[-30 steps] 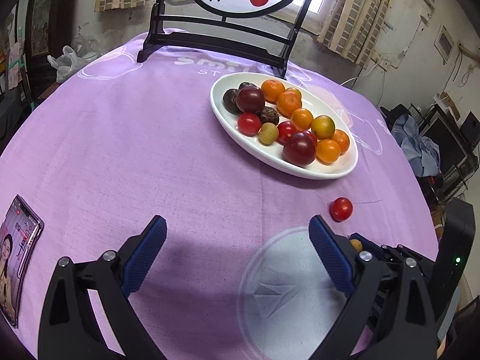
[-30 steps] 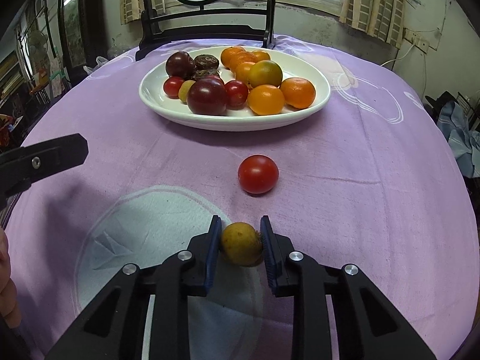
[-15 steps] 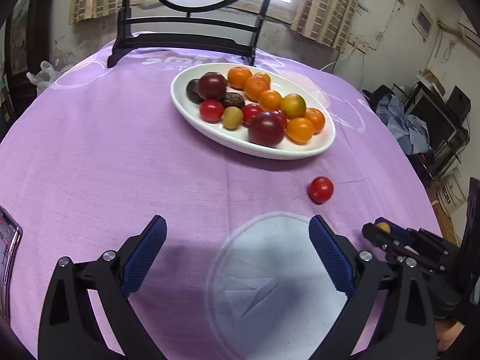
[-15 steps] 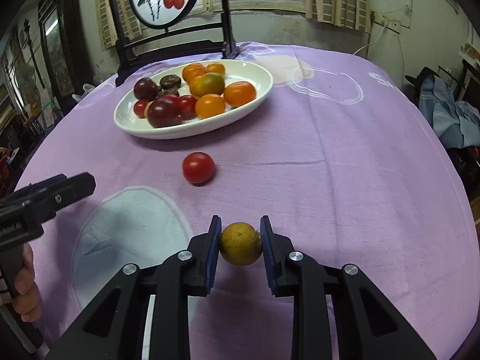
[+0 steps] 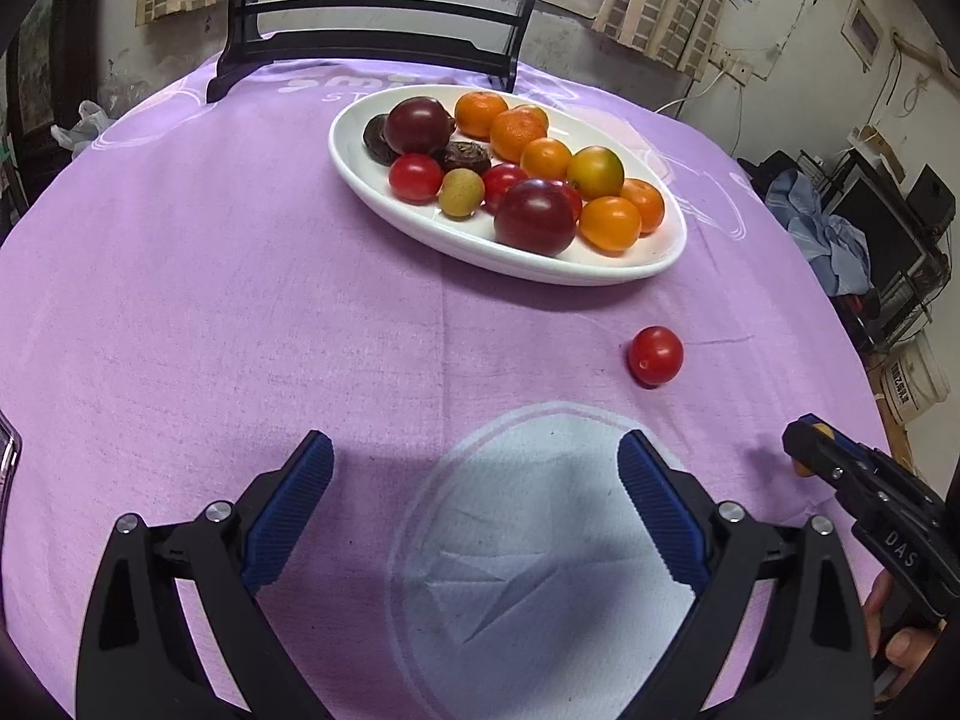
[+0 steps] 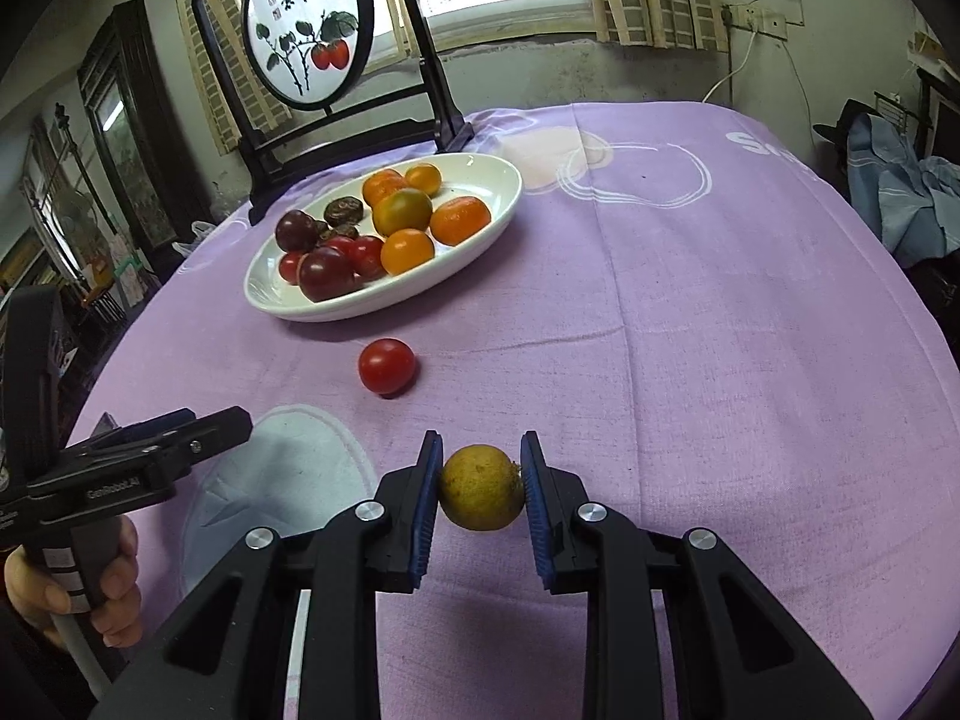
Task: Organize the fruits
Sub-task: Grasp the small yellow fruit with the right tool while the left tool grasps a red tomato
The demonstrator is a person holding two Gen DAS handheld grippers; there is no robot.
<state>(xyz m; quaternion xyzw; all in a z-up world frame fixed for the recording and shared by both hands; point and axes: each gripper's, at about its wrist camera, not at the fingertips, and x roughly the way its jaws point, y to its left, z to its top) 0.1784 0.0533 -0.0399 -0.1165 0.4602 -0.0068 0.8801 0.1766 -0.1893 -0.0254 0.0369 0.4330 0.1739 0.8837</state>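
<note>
A white oval plate [image 5: 666, 252] [image 6: 480, 228] holds several tomatoes, oranges and dark fruits on the purple tablecloth. A loose red tomato [image 5: 655, 355] [image 6: 387, 366] lies on the cloth just in front of the plate. My right gripper [image 6: 480, 468] is shut on a small yellow-brown fruit [image 6: 481, 487] and holds it above the cloth, nearer me than the tomato; it shows at the right edge of the left wrist view [image 5: 807, 441]. My left gripper [image 5: 477, 480] is open and empty over a pale round print, and shows at the left of the right wrist view [image 6: 225, 423].
A black stand with a round painted screen [image 6: 309, 24] stands behind the plate at the far table edge. The table edge curves away on the right, with clutter and a blue cloth [image 5: 840, 240] beyond it. A phone's corner [image 5: 7, 450] lies at the left.
The right gripper has lifted the yellow-brown fruit and swung right, so the plate and tomato now sit to its left. The left gripper has shifted slightly; its jaws stay open.
</note>
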